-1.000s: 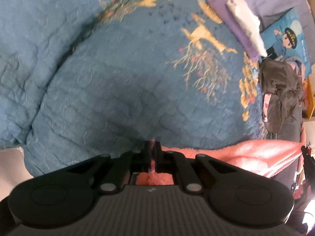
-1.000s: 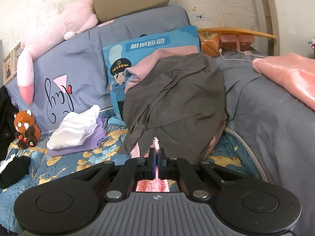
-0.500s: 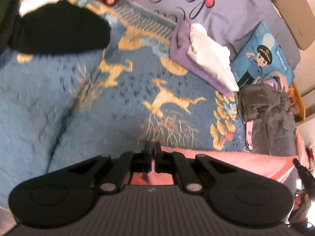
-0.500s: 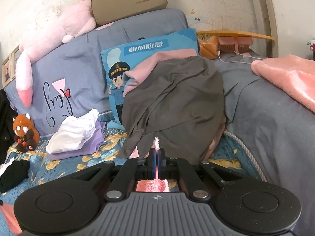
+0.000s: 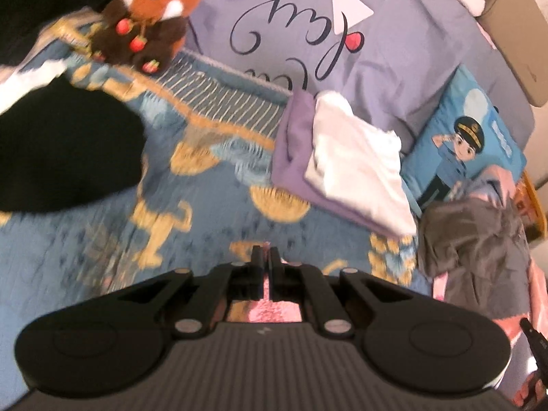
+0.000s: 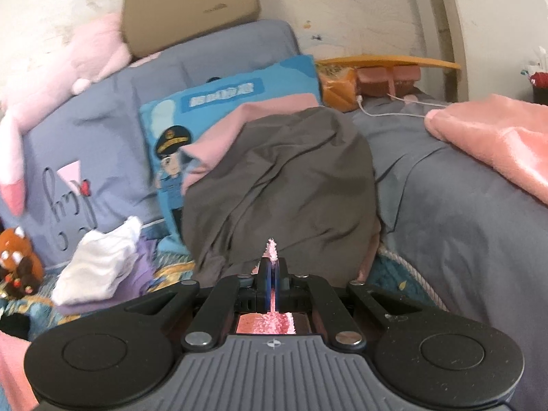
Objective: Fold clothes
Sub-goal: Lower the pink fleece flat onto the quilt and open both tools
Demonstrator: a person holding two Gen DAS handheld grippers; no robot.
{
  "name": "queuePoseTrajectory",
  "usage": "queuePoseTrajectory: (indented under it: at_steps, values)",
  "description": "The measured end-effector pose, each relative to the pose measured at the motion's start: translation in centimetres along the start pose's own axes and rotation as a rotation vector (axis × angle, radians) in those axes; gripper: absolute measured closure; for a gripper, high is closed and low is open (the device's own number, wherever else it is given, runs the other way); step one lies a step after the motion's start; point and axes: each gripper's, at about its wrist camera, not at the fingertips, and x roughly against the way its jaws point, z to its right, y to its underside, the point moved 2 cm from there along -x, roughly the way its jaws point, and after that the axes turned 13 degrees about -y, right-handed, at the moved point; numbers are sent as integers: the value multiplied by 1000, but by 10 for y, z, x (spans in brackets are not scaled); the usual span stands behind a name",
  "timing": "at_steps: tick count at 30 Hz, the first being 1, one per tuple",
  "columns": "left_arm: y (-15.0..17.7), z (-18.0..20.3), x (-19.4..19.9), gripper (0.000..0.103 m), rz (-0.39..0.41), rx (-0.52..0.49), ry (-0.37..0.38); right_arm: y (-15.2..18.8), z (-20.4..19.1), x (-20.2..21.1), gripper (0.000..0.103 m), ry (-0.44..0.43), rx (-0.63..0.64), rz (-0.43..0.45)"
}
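Pink fleece garment (image 6: 272, 251) is pinched in both claws: right claw (image 6: 272, 267) clamped on a tuft before the grey garment heap (image 6: 284, 185), left claw (image 5: 264, 257) clamped on its edge above the blue patterned bedspread (image 5: 191, 212), near folded white and purple clothes (image 5: 342, 167).

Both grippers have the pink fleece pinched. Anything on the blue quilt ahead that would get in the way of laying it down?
Partly. The left gripper and right gripper are shut on the pink fleece. The blue quilt just ahead looks bare, but the folded white and purple clothes, grey garment and black garment border it.
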Motion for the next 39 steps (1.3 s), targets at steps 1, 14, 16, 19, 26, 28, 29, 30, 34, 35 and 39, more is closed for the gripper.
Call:
queuePoseTrajectory:
  at_steps: [1,14,16,19,26,28,29,30,34,35,39]
  values:
    - [-8,7,-7,101,5,-3,-9,-2,3,-6,101,7,-7,-2]
    - [-57,86,-87,101,45,-122,-159,-8,28,-86,101,117,1,-69]
    - [-54,88,-95,101,28,-108,-148,-8,32,-98,101,133,4,-80]
    - [-42,86,-96,100,18,-127,-135,-2,41,-109,95,171,-8,-129]
    - [19,59,-62,79,18,-230,-122,2,64,-53,67,238,-88,-12]
    - [41,42,-49,69,14,-240,-145,14,69,-21,67,212,-130,-6]
    - [52,32,-43,69,12,-239,-156,23,71,-5,67,199,-151,-6]
    - [62,23,-37,66,6,-226,-160,32,71,9,67,189,-162,-19]
    - [100,-17,-15,50,-29,-129,-180,88,69,62,67,184,-192,-87]
    - [110,-26,-9,49,-35,-108,-182,104,68,74,67,186,-210,-106]
    - [141,-46,9,43,-62,-52,-171,150,70,104,67,182,-333,-137]
